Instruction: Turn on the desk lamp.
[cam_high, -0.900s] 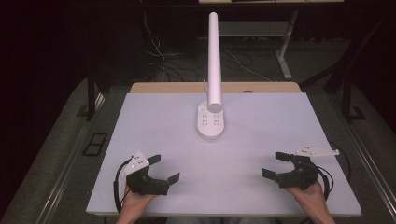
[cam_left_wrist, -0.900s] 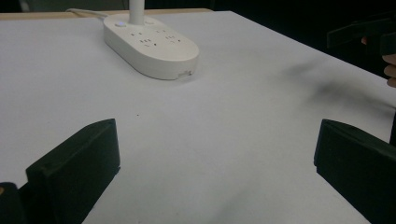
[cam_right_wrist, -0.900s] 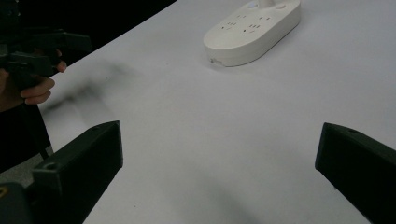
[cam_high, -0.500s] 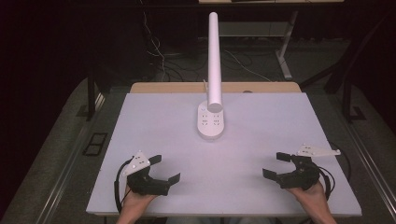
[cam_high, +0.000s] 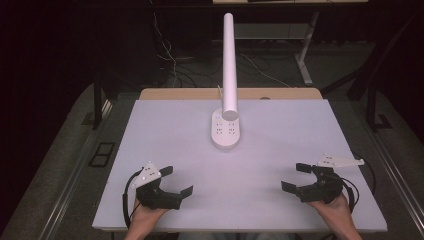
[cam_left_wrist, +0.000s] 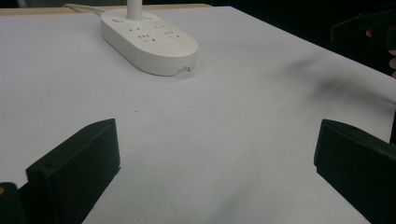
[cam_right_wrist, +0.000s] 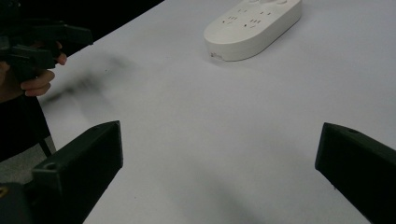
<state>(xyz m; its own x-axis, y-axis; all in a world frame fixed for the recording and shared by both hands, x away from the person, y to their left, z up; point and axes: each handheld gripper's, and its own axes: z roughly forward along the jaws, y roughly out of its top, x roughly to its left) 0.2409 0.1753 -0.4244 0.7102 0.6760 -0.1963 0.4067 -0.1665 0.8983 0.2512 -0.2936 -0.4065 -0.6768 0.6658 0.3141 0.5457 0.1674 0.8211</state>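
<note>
A white oval power strip (cam_high: 226, 131) lies at the middle back of the white table (cam_high: 175, 135), with a white tube (cam_high: 229, 65) rising from its far end. It also appears as the power strip (cam_left_wrist: 148, 41) in the left gripper view and the power strip (cam_right_wrist: 252, 25) in the right gripper view. My left gripper (cam_high: 176, 182) rests near the front left edge, open, nothing between its jaws. My right gripper (cam_high: 297, 177) sits near the front right edge, open and empty too. Each is held by a hand.
A wooden board edge (cam_high: 165, 94) runs behind the table. Cables (cam_high: 170, 65) and a desk leg (cam_high: 302, 60) lie on the dark floor beyond. Metal rails (cam_high: 75, 190) flank the table. The other gripper (cam_right_wrist: 37, 42) shows at far left of the right gripper view.
Both grippers have shifted slightly, the right one a little toward the front; both stay open and empty.
</note>
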